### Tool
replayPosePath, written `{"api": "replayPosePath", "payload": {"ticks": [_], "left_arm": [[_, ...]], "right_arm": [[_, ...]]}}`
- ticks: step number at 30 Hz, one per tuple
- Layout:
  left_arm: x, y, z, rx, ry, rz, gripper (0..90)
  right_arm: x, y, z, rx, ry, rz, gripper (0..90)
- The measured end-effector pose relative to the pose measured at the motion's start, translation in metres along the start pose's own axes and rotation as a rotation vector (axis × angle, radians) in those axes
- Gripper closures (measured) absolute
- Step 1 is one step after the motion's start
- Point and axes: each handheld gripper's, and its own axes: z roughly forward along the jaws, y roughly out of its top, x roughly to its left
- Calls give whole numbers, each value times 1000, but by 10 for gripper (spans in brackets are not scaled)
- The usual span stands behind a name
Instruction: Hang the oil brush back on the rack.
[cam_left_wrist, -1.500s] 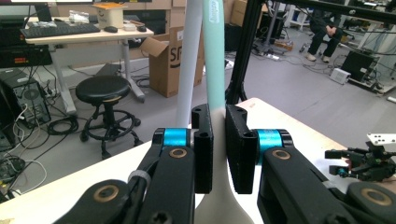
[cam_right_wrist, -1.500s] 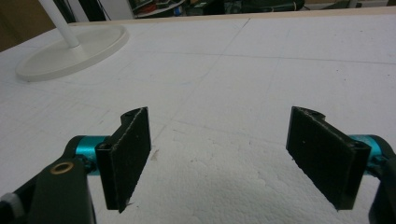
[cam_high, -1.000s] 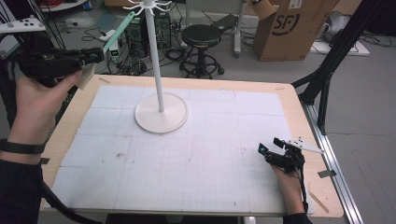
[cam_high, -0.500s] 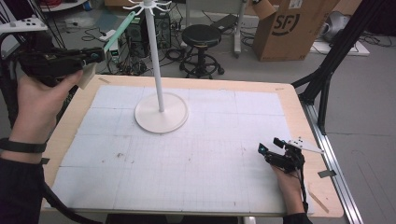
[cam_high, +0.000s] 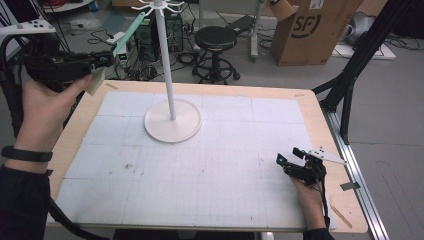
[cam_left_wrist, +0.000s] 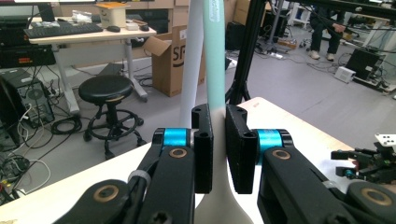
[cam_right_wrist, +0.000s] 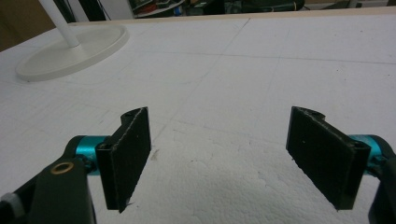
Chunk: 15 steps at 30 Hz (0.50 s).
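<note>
The left tongs (cam_high: 102, 60) are held up off the desk (cam_high: 310, 107) at about ten o'clock in the high view, gripped in the person's left hand (cam_high: 47, 102). Their jaws are clamped on a mint-green spatula (cam_high: 127, 32): in the left gripper view the two black pads pinch the narrow neck of the spatula (cam_left_wrist: 216, 56), with the green handle running up and away past them and a pale, cream-coloured blade widening below the jaws. In the high view that pale blade hangs just under the tongs, beside the thumb, and the handle slants up toward one o'clock, ending near the pole of the white stand (cam_high: 172, 120). Whether the handle's tip touches the pole is hard to judge from here; in the left gripper view the two appear side by side.

The white stand sits on the white foam sheet (cam_high: 225, 190) covering the desk, at roughly eleven o'clock from the centre, its round base flat and its pole upright.

The right tongs (cam_high: 287, 162) rest low on the foam at about four o'clock, held by the right hand (cam_high: 310, 200). In the right gripper view the right tongs (cam_right_wrist: 219, 158) stand wide apart with only bare foam between them, and the stand's base (cam_right_wrist: 74, 51) lies well off at eleven o'clock.
</note>
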Motion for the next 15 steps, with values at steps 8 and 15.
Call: {"api": "replayPosePath", "payload": {"ticks": [8,15], "left_arm": [[3,-4,7,21,7,-5,817],[2,-6,13,19,21,-9,737]], "right_arm": [[0,0,0,0,0,1,213],[0,0,0,2,2,2,213]]}}
